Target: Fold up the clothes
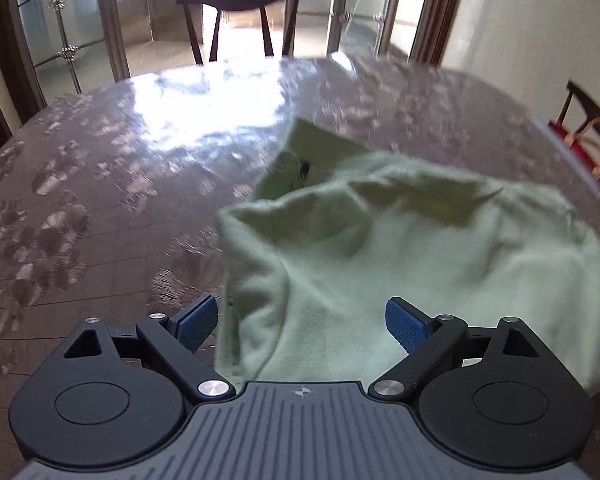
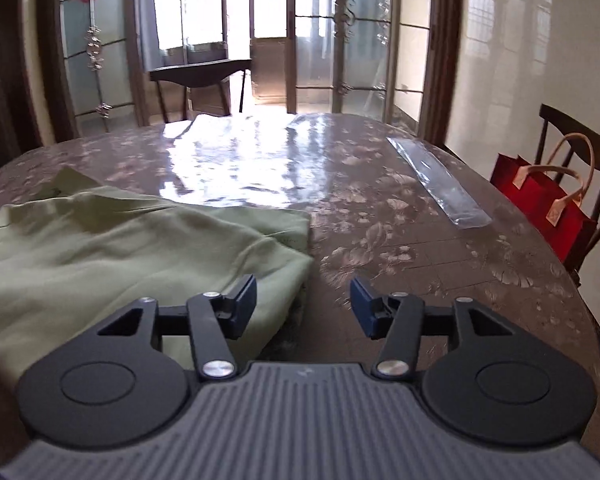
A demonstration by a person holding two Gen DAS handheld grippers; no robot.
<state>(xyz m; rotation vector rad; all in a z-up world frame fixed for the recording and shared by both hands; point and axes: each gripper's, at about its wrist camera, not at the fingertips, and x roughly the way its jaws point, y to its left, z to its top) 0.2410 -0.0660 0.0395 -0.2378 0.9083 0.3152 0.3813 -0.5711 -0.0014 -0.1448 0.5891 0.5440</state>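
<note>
pale green cloth, one garment point(image 1: 400, 248), lies bunched on the table point(image 1: 100, 184), which carries a glossy floral cover. the garment sits toward the near right part of the table in the left wrist view and at the near left in the right wrist view point(image 2: 112, 240). layers already overlap, with a rumpled ridge across the middle and a collar-like corner at the far side; the fold is judged partly made and untidy.

left gripper point(image 1: 302, 322): jaws stand wide apart, nothing between the pads, poised above the garment's near left edge. no contact is visible.

right gripper point(image 2: 303, 304): jaws about half open and empty. the left pad hangs over the garment's right border; the right pad hangs over bare table. no cloth is pinched.

other items noted: a clear plastic sleeve point(image 2: 440, 180) lies on the far right of the table, well apart from the garment; a red bag point(image 2: 540, 208) rests on a chair beside the table.

recommendation for the step in hand, judged to be a regrasp: take each near corner at a single clean edge, not a bunch of layers. close fully before lifting. lift both sides together and keep the cloth taut between the grippers so the ridge pulls flat. lay the fold down slowly on the slick cover, since the cloth is likely to slide.
</note>
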